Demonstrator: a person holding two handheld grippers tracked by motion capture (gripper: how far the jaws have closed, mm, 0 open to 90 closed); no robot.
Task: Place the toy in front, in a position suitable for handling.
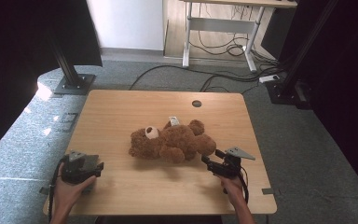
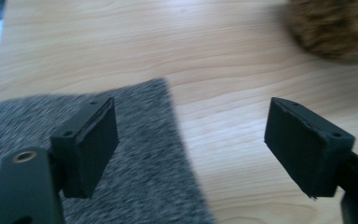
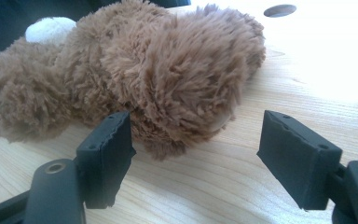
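At the middle of the wooden worktop (image 1: 121, 112) a brown teddy bear (image 1: 172, 141) lies on its back, its face partly hidden in the right tool's view. The right tool (image 1: 210, 159) sits just beside its leg, released. The left tool (image 1: 100, 165), near the worktop's left edge, gapes empty; the fur there is blurred.

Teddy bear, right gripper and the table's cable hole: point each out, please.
teddy bear (image 1: 175, 140), high view, on its brown belly.
right gripper (image 1: 213, 157), high view, midway between its open fingertips.
cable hole (image 1: 196, 103), high view, on the dark round opening.
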